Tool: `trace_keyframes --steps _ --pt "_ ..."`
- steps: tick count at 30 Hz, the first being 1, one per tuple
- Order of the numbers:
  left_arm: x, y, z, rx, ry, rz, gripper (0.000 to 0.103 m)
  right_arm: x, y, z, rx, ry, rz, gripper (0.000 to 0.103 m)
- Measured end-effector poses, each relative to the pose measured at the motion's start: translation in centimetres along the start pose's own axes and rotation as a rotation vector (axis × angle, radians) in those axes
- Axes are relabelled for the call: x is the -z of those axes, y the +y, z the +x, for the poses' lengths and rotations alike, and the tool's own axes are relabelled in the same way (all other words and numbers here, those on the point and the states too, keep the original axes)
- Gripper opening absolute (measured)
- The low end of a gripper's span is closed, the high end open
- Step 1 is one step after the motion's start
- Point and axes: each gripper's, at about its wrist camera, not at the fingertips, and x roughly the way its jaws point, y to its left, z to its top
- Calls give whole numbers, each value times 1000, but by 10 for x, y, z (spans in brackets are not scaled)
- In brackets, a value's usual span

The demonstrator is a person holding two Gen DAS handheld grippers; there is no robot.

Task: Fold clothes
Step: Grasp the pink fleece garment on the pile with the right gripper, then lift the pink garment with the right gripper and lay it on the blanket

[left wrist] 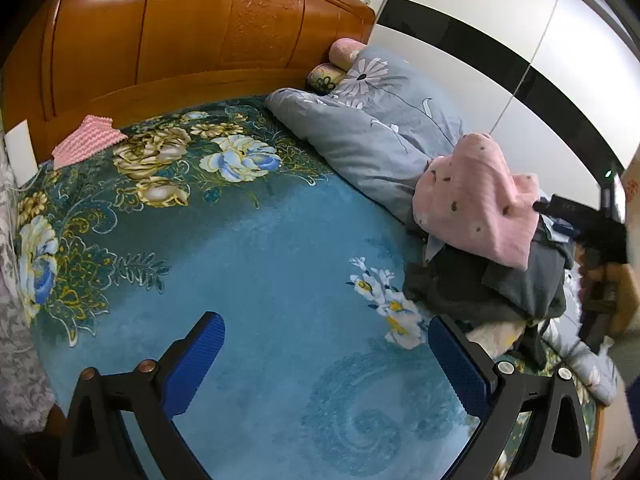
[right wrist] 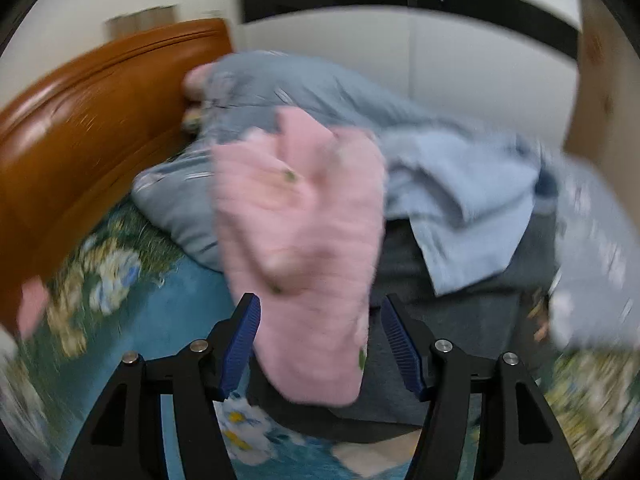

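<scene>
The pink garment [right wrist: 304, 248] lies atop the clothes pile [left wrist: 500, 284] at the bed's [left wrist: 260, 280] right. Right tool [right wrist: 316, 340] straddles it, spread; left tool [left wrist: 324, 364] spread, empty. Closing may snag the grey garment [right wrist: 460, 320] beneath.

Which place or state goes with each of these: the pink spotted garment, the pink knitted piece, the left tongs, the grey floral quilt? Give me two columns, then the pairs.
Things:
1. pink spotted garment
2. pink knitted piece
3. left tongs
4. grey floral quilt

Places or states:
A. open, over the bare blue blanket
B. bunched along the bed's far side, by the wardrobe
C. flat beside the wooden headboard
D. on top of the clothes pile, between the open right tongs

Pairs: 1-D, 2-C, 3-A, 4-B
</scene>
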Motion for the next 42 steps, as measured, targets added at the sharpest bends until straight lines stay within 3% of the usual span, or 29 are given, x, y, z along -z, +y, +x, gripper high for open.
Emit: trace_keyframes --steps 5,6,7,8,11,14,25,34,42 --pt "6 -11 17 -10 39 -18 103 0 -22 51 -85 166 160 62" --pt "7 -13 19 -9 43 -19 103 1 -24 53 -111 174 186 54" --pt "8 -14 21 -10 49 -19 103 0 -25 55 -140 183 215 18" --pt "8 -15 22 -12 60 -20 103 -1 -25 56 -165 194 244 8" --pt "7 -14 28 -1 110 -38 103 -9 -17 48 -247 173 270 8" --pt "7 -13 24 26 78 -40 103 -23 11 12 -333 99 157 8" --pt "18 -7 0 16 39 -35 103 -57 99 -133 -701 -185 -114 8" --pt "4 28 -54 -10 -75 -110 103 -72 177 -210 -1015 -226 -124 8" --pt "-3 65 -100 -19 -177 -198 103 -84 168 -299 -1244 -350 -142 8"
